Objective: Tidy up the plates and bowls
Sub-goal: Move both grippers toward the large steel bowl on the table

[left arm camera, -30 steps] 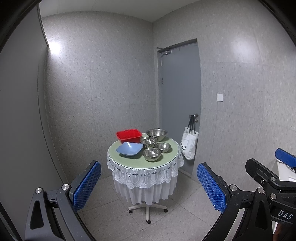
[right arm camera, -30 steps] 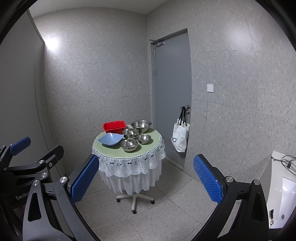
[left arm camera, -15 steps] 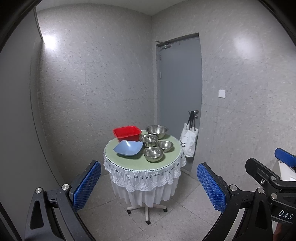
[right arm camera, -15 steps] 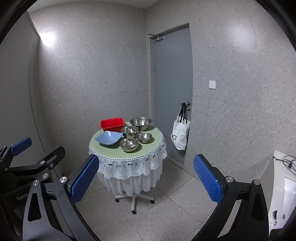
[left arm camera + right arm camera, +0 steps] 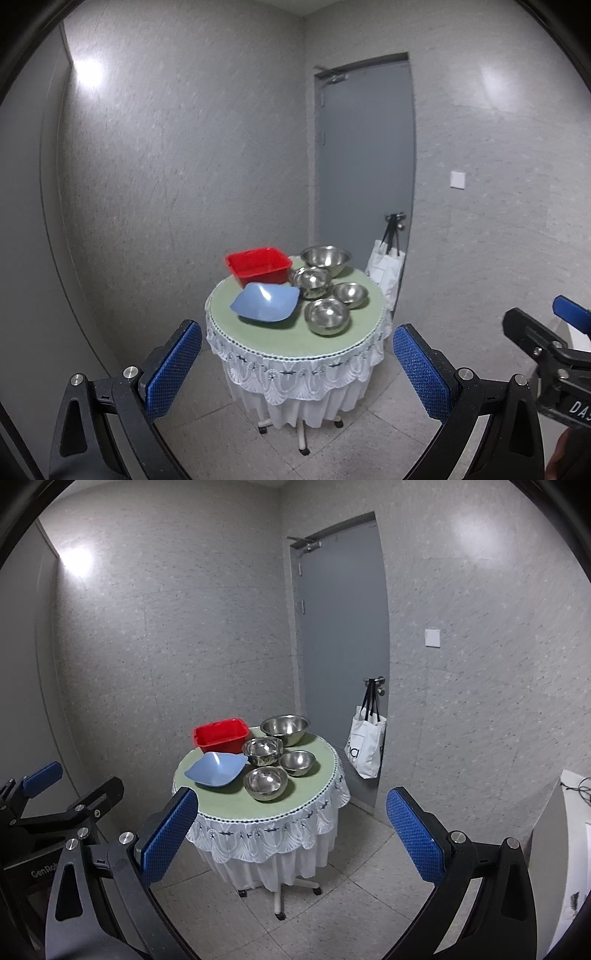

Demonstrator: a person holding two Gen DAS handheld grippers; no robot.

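Both tools — left tool (image 5: 297,365) and right tool (image 5: 291,830) — are hanging spread, empty. The steel bowls (image 5: 265,782) (light, slippery) at counter (image 5: 229,805) centre are probably wanting a rim pinch at 6 o'clock.

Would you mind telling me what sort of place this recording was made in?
Probably a small bare indoor room, not a kitchen: speckled grey walls, a closed grey door with a white tote bag on its handle, and one round lace-skirted table holding bowls.

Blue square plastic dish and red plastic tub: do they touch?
Cannot tell. In both wrist views the blue square plastic dish overlaps the red plastic tub, hiding any gap.
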